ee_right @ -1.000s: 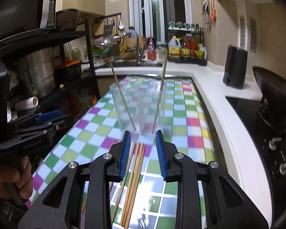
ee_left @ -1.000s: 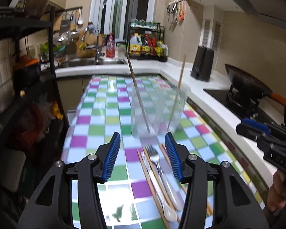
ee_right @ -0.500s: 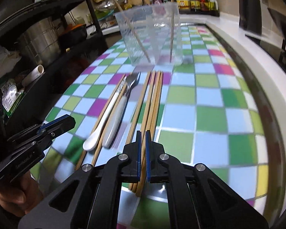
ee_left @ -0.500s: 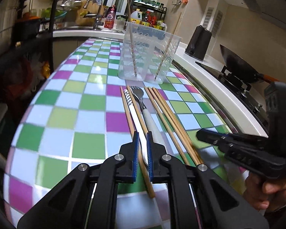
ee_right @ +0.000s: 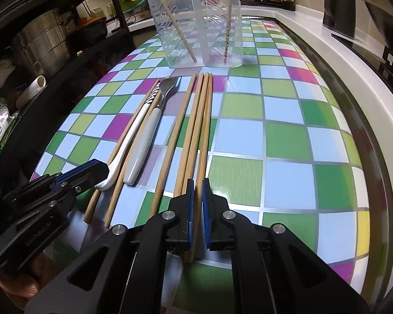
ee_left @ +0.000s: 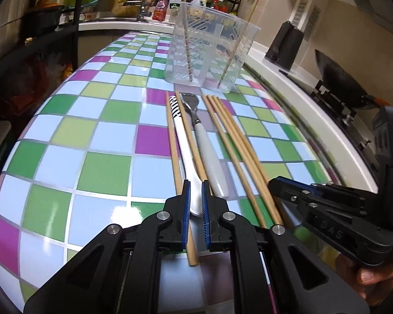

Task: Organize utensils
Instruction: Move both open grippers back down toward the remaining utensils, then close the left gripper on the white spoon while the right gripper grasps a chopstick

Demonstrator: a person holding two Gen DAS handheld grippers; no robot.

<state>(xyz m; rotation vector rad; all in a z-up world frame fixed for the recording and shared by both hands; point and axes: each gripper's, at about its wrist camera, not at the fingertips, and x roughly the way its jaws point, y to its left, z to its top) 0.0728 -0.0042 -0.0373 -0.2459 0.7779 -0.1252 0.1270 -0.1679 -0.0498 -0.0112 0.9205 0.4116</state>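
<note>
Compared with half a second ago, I find both grippers a touch nearer the row of utensils on the checkered table (ee_right: 288, 141). My left gripper (ee_left: 195, 204) sits low over the near end of the white spoon (ee_left: 187, 154), its blue pads a narrow gap apart with the spoon's bowl between them; I cannot tell whether they actually pinch it. A second ago those pads stood wide apart, facing the holder. My right gripper (ee_right: 198, 206) has its pads almost together around the near end of one chopstick (ee_right: 203, 141) from the bundle of four; again, a firm clamp I cannot confirm. The fork (ee_right: 149, 130), with its white handle, lies between the spoon and the bundle, where it lay before. The clear utensil holder (ee_right: 196, 26) stands beyond the row, two chopsticks leaning inside it, unchanged.
</note>
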